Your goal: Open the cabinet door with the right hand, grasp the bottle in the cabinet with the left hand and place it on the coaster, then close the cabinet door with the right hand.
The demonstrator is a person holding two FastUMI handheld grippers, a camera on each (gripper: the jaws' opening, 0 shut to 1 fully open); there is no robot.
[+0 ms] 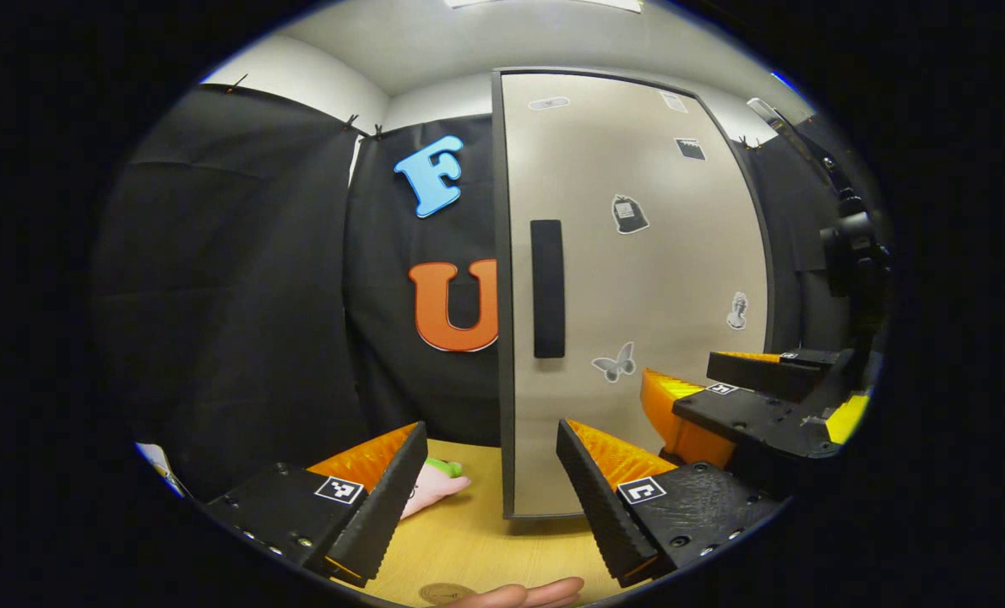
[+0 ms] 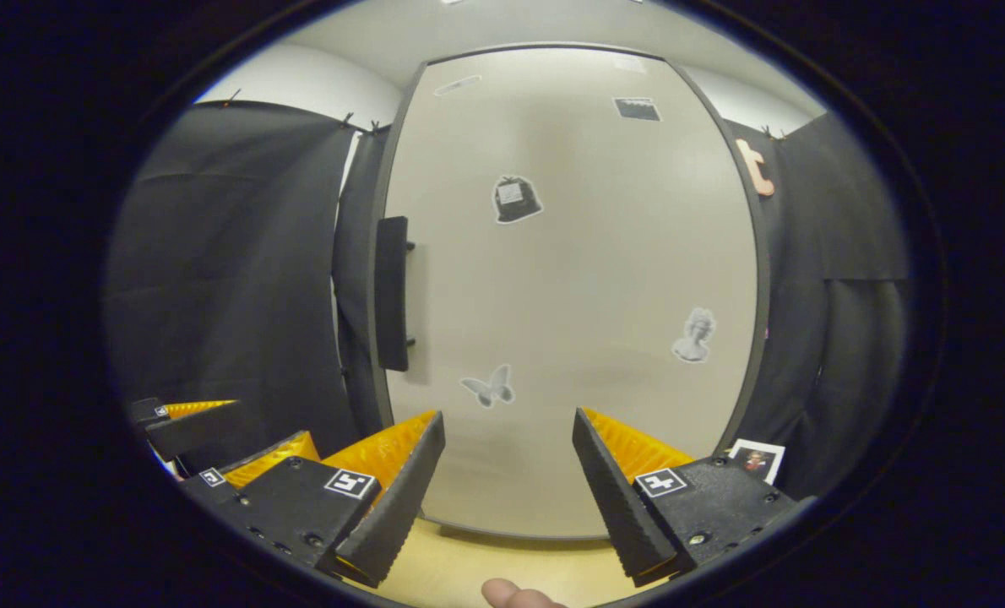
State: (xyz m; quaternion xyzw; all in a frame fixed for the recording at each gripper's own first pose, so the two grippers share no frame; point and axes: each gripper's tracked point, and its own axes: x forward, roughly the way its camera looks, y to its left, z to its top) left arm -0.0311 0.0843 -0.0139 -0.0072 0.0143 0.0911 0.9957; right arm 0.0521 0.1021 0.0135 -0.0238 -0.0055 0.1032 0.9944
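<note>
The cabinet door (image 2: 570, 287) stands shut ahead of the right gripper (image 2: 509, 481), whose jaws gape wide and empty; its dark handle (image 2: 392, 293) sits up and left of them. The left gripper (image 1: 491, 490) is equally wide, over the tabletop (image 1: 486, 540). The coaster (image 1: 445, 593) is cut off at the bottom edge.

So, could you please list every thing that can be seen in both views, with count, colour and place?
cabinet door: one, beige, shut, upright at the table's back
door handle: one, black, vertical, near the door's left edge
stickers: several, grey and black, scattered on the door
table: one, light wood, below the cabinet
soft toy: one, pink and green, on the table, left of the cabinet
photo card: one, white-framed, low right of the cabinet
left claw: open
right claw: open, facing the door
</note>
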